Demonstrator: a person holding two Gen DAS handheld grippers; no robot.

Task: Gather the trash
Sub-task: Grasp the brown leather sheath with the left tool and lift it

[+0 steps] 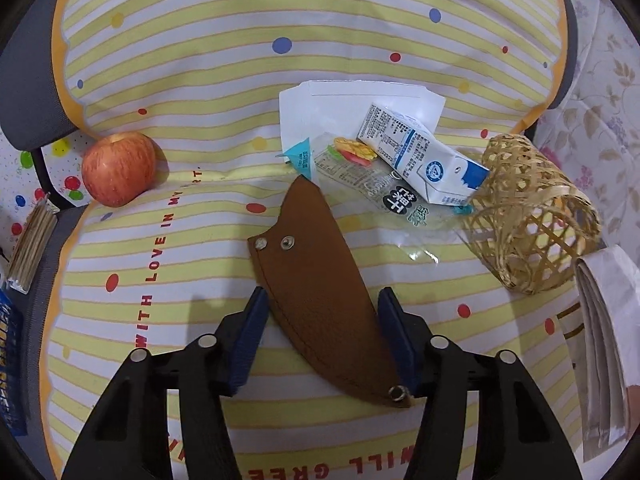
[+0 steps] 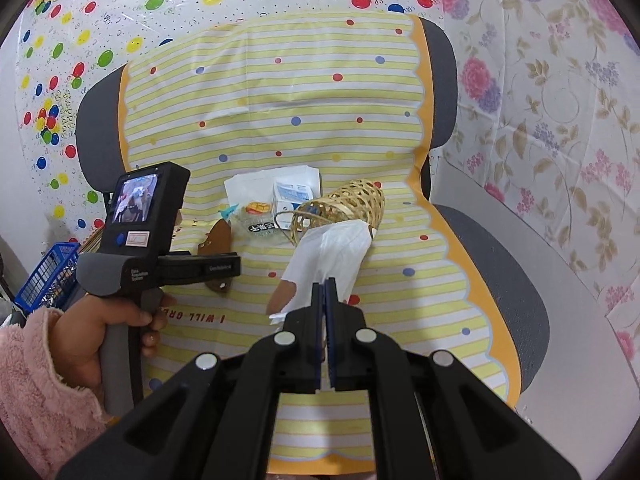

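Note:
A brown leather sheath (image 1: 320, 288) lies flat on the striped cloth, and my left gripper (image 1: 320, 312) straddles it, open, with its blue pads close to both edges. Beyond it lie a clear food wrapper (image 1: 360, 180), a blue-and-white milk carton (image 1: 424, 156) and a white paper sheet (image 1: 360, 100). My right gripper (image 2: 325, 288) is shut on a white bag (image 2: 332, 248), which hangs in front of the tipped woven basket (image 2: 344, 208). The same bag (image 1: 600, 320) shows at the right edge of the left wrist view.
All of this rests on a grey chair (image 2: 500, 264) draped with a yellow striped cloth (image 1: 160, 360). An apple (image 1: 119, 168) sits at the left, a toothpick box (image 1: 32, 248) beside it. A blue crate (image 2: 48, 276) stands left of the chair. A hand (image 2: 120, 320) holds the left gripper.

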